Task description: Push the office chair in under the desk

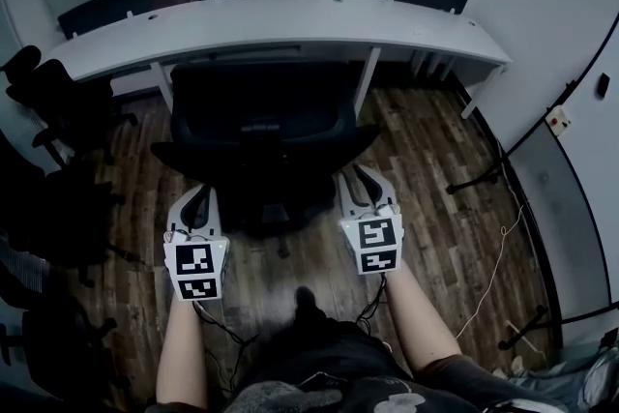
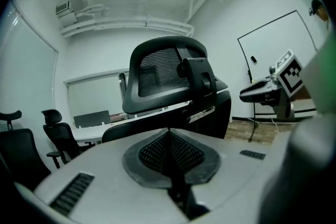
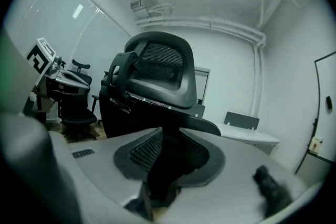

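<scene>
**Q:** What is the state of the tools and the workpiece?

**A:** Left gripper (image 1: 199, 196): jaws closed, nothing held. Right gripper (image 1: 367, 177): jaws a narrow gap apart, nothing between them. In the head view the office chair (image 1: 261, 116) stands at frame centre with its back toward the operator. Its front is at the edge of the desk (image 1: 290, 19), between the white desk legs (image 1: 365, 80). Both grippers sit just behind it; contact cannot be confirmed.

**Q:** What are the probable faults?

**A:** An uneven push would likely swivel the chair and steer it into a desk leg. The slim jaw tips may slide off the curved back. The chair's sides could foul the desk edge.
</scene>
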